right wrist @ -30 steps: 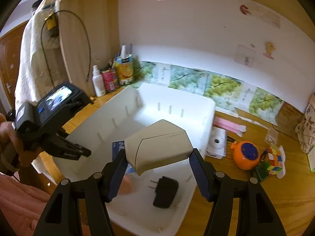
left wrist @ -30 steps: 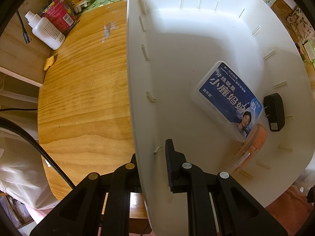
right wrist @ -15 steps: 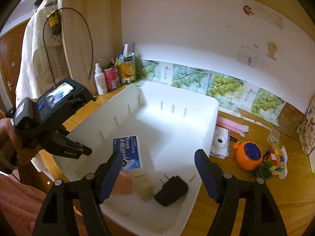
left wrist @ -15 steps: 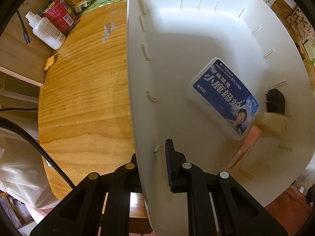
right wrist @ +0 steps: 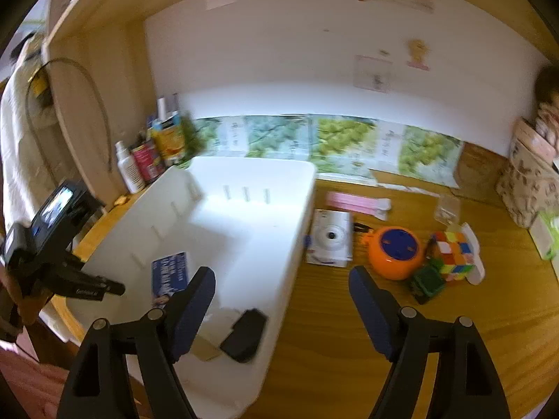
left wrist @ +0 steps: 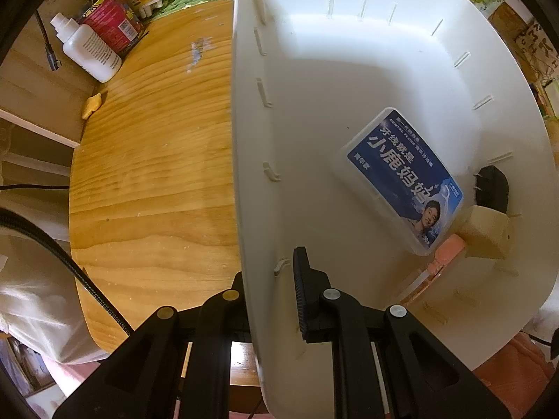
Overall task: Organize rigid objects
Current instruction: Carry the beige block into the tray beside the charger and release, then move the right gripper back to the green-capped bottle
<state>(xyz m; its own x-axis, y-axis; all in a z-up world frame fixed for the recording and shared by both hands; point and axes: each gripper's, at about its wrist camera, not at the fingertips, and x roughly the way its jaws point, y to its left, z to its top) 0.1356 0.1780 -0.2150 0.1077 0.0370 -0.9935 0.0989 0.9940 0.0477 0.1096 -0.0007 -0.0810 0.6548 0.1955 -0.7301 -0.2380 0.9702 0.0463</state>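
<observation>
I see a plain white bin (right wrist: 244, 230) on honey-yellow grained wood (left wrist: 153, 174). Inside: a blue-labelled clear box (left wrist: 401, 178), a black charger (right wrist: 244, 335), a beige block (left wrist: 485, 232). Outside: a white camera (right wrist: 330, 237), an orange ball with blue top (right wrist: 396, 253), a multicoloured cube (right wrist: 452, 251)

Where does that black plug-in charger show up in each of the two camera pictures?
Left wrist view: the black charger lies at the far right, against the white bin's right wall, above a beige block.
Right wrist view: the charger lies low and left of centre, in the bin's near corner.
Shared landmark: the blue-labelled floss box beside it.
</observation>
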